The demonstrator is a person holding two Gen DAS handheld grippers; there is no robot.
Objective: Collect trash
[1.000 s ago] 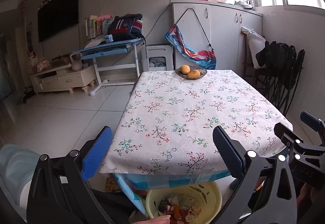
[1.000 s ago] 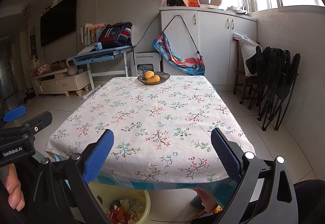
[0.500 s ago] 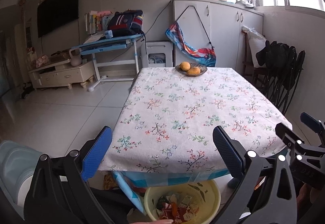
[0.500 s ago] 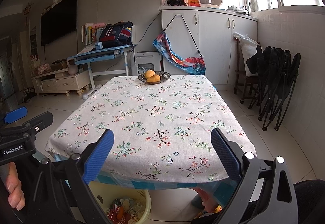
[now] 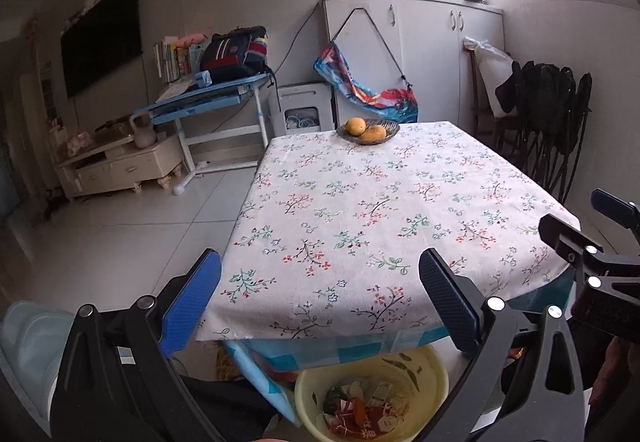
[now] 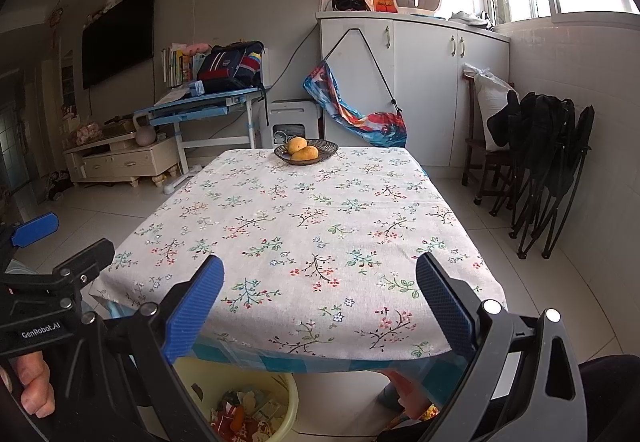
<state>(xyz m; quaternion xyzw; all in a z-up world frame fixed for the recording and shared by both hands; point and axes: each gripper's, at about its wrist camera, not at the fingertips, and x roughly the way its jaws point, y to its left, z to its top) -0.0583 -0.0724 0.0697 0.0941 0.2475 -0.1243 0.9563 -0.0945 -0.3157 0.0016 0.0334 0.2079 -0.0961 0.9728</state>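
Left gripper (image 5: 318,306): fingers spread wide, holding nothing, raised over near table edge
Right gripper (image 6: 320,308): spread wide, holding nothing, beside the left one
Trash (image 5: 360,412): paper scraps and wrappers lying in yellow basin (image 5: 434,372) on floor under near table edge
Table (image 5: 360,201): floral cloth; fruit dish (image 5: 368,129) at far end

Each claw, left claw (image 5: 320,306) and right claw (image 6: 320,306), is a black frame with two ribbed blue pads (image 6: 195,310) facing inward. Silver screw heads stud the arms behind them. White "GenRobot.AI" lettering marks one housing (image 6: 40,334).
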